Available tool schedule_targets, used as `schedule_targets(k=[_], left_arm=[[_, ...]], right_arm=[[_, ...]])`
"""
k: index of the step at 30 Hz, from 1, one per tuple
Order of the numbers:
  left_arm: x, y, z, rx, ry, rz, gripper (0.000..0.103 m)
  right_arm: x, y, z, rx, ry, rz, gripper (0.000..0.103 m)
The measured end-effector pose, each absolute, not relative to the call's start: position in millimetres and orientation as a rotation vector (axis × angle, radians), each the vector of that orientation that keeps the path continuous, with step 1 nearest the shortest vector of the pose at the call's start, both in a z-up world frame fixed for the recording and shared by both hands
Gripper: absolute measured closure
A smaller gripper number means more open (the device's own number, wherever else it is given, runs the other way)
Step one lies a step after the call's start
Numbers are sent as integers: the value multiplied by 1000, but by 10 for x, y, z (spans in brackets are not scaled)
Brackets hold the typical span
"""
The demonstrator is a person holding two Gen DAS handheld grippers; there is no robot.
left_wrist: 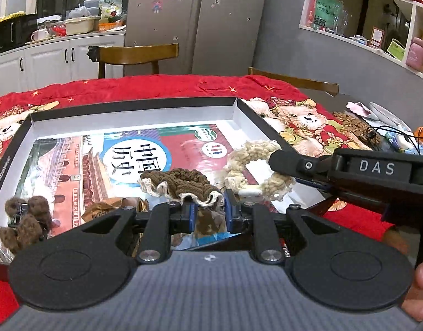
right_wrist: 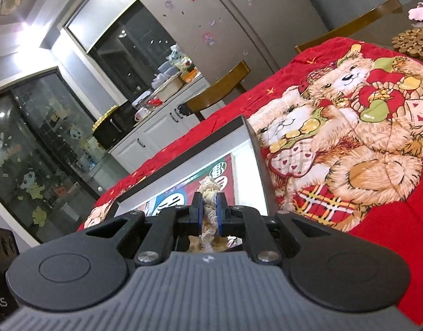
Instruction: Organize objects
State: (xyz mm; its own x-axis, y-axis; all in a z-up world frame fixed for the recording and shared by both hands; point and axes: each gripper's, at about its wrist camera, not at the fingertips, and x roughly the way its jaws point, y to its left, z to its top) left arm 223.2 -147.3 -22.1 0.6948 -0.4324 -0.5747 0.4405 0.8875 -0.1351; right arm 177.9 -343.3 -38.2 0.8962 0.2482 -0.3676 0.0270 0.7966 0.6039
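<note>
A red teddy-bear blanket (left_wrist: 161, 88) covers the table. On it, ahead of both grippers, lies a shallow black-rimmed box (left_wrist: 134, 104) lined with a printed poster. The left gripper (left_wrist: 210, 212) pinches a brown scrunchie (left_wrist: 181, 183) with a lace edge, held over the box's near side. Just right of it, the right gripper (right_wrist: 209, 215) pinches a cream knitted scrunchie (left_wrist: 252, 165), also over the box. Left of the left fingers, small brown fuzzy pieces (left_wrist: 29, 218) lie inside the box.

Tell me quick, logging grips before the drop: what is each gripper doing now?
Left gripper: closed on the brown scrunchie.
Right gripper: closed on the cream scrunchie.
</note>
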Motion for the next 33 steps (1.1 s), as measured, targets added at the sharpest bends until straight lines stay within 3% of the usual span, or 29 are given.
schedule_targets(k=[23, 29, 33], left_arm=[[2286, -1383, -199, -22, 684, -479, 79], [2322, -1319, -176, -71, 730, -492, 78], [2339, -1205, 0, -80, 760, -526, 78]], right_arm=[[1743, -3312, -331, 560, 460, 115, 91], [1713, -3301, -309, 556, 477, 122, 85], [1696, -3318, -293, 569, 475, 133, 71]])
